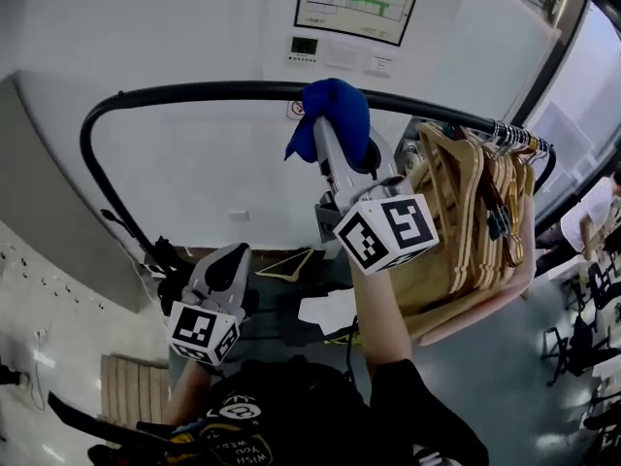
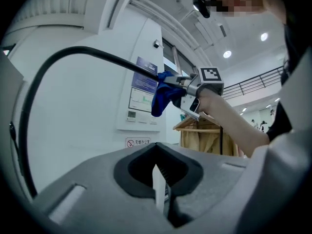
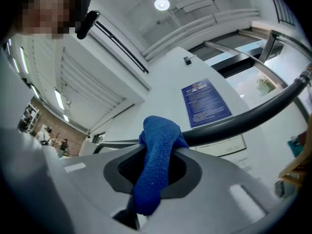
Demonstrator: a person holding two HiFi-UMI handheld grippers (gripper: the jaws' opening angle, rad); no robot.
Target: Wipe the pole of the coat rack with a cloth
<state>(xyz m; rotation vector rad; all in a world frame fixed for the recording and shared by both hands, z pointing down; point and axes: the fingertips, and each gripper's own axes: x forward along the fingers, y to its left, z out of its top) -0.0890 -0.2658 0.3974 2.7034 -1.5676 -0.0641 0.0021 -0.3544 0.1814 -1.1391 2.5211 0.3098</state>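
**Cloth up on the pole, wipe in hand**

Right gripper (image 1: 335,142) is raised high, its jaws clamped tight on a blue cloth (image 1: 330,113). That cloth is pressed right onto the black pole (image 1: 194,91) of the coat rack, about midway along the top bar. This is the wiping step itself, by my reading.

Left gripper (image 1: 223,265) hangs low, well apart from the pole, jaws pressed together with nothing between them.

Next move, I'd say: slide the cloth along the bar with steady pressure. Leftward lies a long bare run that curves down at the corner, so the wrist would have to turn with the bend. Rightward, a crowd of wooden hangers (image 1: 475,202) blocks the way, near the cloth.

The pole looks smooth and rounded, so the cloth should glide. Behind it stands a plain white wall (image 1: 175,27) with a framed floor plan (image 1: 357,3) and a small control panel (image 1: 304,46). Ceiling lights (image 2: 227,54) glow overhead.
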